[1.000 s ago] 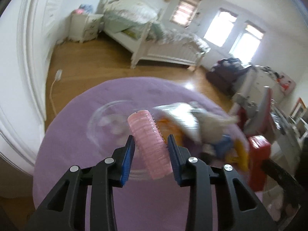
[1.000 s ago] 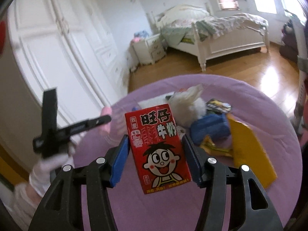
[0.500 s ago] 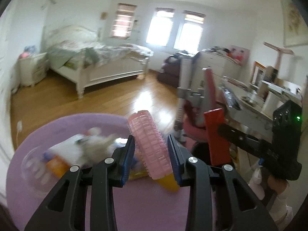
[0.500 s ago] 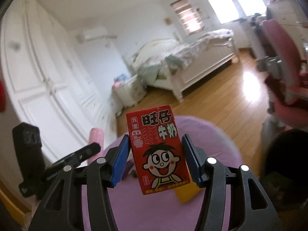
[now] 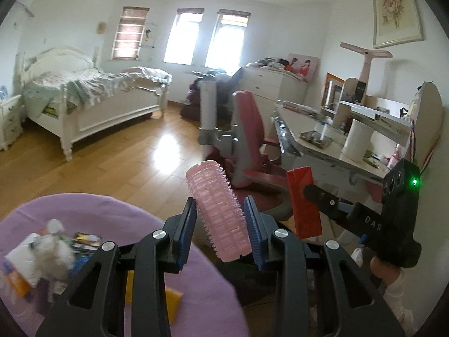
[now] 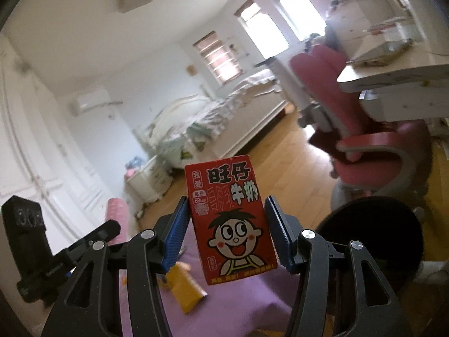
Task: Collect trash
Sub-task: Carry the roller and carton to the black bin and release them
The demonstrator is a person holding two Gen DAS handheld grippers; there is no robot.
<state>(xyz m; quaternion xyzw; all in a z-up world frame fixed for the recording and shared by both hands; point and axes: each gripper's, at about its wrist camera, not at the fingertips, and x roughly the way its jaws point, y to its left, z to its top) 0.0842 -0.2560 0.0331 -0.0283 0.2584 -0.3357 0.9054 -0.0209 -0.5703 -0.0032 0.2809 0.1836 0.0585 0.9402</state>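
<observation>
Left hand-held gripper [image 5: 220,226]: clamped on a pink hair roller [image 5: 217,210], held between the blue pads [image 5: 185,231]. The roller stands tilted, its upper end leaning left, raised above the near edge of the purple tabletop [image 5: 202,295].

Right hand-held gripper [image 6: 226,231]: clamped on a red milk carton [image 6: 231,219], printed face toward the camera, top tilted slightly left. The carton is held in the air above the purple tabletop [image 6: 252,295]. In the left wrist view the same carton [image 5: 303,199] appears to the right of the roller, well apart from it, gripped by the right hand-held gripper [image 5: 306,193].

Remaining items on the tabletop, left wrist view: a white fluffy item [image 5: 53,252], a dark wrapper [image 5: 85,238] just beside it, an orange packet [image 5: 15,280] at the far left edge, and a yellow piece [image 5: 171,300] partly hidden behind the gripper. These lie close together; the pile is blurred, so individual contacts cannot be confirmed. In the right wrist view a yellow piece [image 6: 186,289] lies on the tabletop below the carton.

A round black container [image 6: 373,233], possibly a bin, sits low to the right of the carton; its contents are not legible.

Surroundings: wooden floor [image 5: 112,165], white bed [image 5: 92,98], pink chair [image 5: 252,140], desk [image 5: 331,146].
</observation>
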